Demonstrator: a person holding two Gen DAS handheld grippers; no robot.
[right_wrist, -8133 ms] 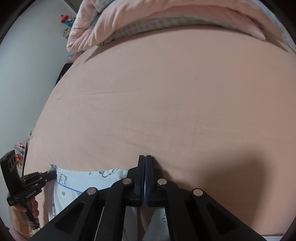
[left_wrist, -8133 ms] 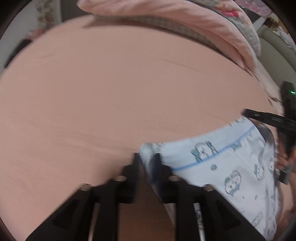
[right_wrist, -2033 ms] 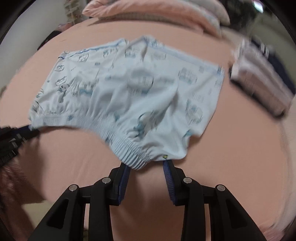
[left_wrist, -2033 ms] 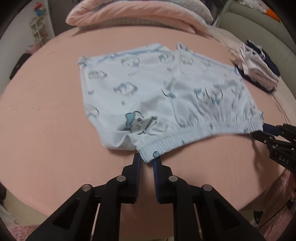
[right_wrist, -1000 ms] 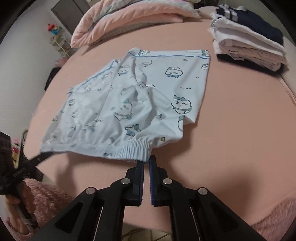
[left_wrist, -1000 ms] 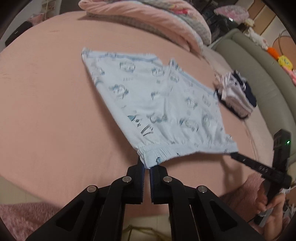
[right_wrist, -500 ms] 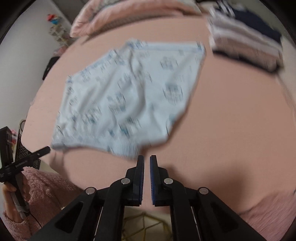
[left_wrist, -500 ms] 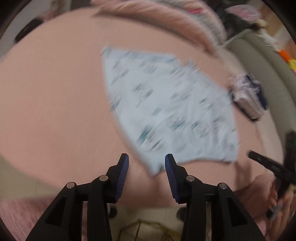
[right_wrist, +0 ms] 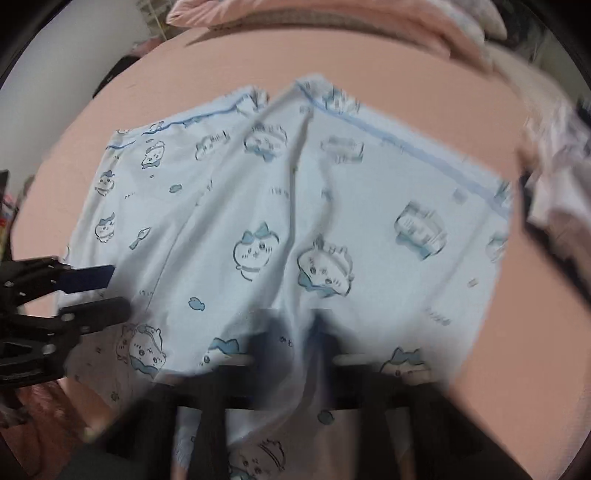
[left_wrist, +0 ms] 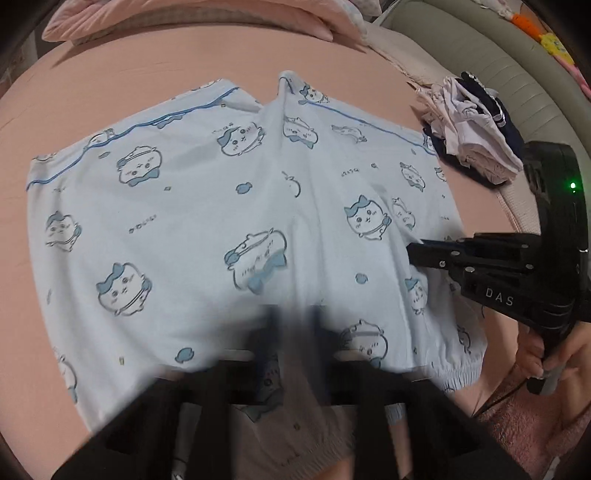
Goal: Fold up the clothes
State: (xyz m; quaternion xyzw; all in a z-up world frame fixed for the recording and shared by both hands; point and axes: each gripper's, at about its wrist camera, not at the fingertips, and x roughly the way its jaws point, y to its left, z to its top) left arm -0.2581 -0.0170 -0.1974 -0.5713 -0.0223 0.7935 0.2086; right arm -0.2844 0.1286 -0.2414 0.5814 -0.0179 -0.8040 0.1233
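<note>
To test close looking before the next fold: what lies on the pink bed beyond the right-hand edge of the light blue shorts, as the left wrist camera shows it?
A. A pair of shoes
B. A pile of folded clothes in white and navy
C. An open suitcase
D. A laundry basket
B: a small stack of folded clothes, whitish with navy pieces, sits on the pink bed just past the shorts.

Both wrist cameras look steeply down from close above the pale blue shorts (left_wrist: 229, 221) on the pink bed (left_wrist: 110, 74). The left view sits nearer the shorts' left half, the right view (right_wrist: 332, 206) nearer the right; both share the shorts' middle and far pillows (left_wrist: 207, 14).
</note>
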